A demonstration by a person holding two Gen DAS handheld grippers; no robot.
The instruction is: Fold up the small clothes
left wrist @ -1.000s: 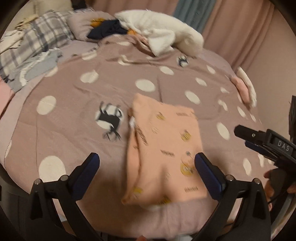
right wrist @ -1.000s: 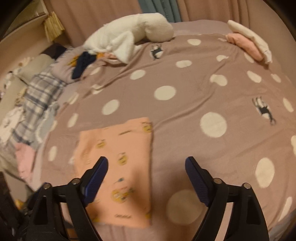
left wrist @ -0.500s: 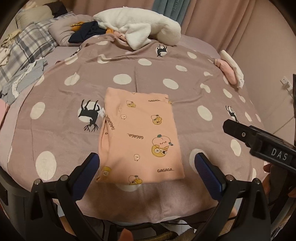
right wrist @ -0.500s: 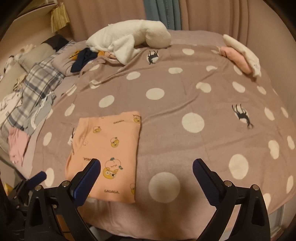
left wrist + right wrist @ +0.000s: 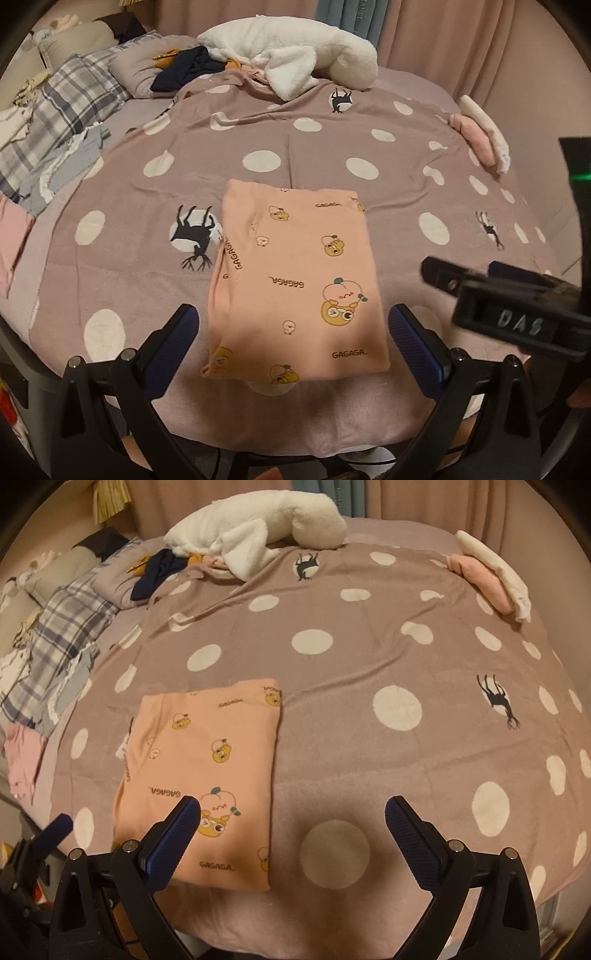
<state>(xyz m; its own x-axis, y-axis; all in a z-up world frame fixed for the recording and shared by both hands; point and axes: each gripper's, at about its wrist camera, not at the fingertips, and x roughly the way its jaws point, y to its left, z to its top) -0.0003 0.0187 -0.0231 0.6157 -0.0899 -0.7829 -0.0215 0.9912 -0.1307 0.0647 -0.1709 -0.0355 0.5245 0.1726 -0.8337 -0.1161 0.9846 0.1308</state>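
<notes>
We see a folded peach-pink cotton garment printed with small cartoon bears lying flat on a mauve bedspread with white polka dots, near the bed's front edge. We hold the left gripper above it with its blue-padded fingers spread wide on either side, nothing pinched between them. Our right gripper has just been opening and stands wide apart too, empty, over bare bedspread just right of the garment; its left finger overlaps the garment's lower corner in the right wrist view, and we cannot tell whether it touches. In the left wrist view that gripper enters blurred from the right, its body cut off by the frame edge.

At the far side lies a white fleecy blanket partly covering a dark navy cloth. A grey plaid pillow sits at left. Two folded pieces, pink and white, rest at the far right edge. The garment's underside layers stay hidden.
</notes>
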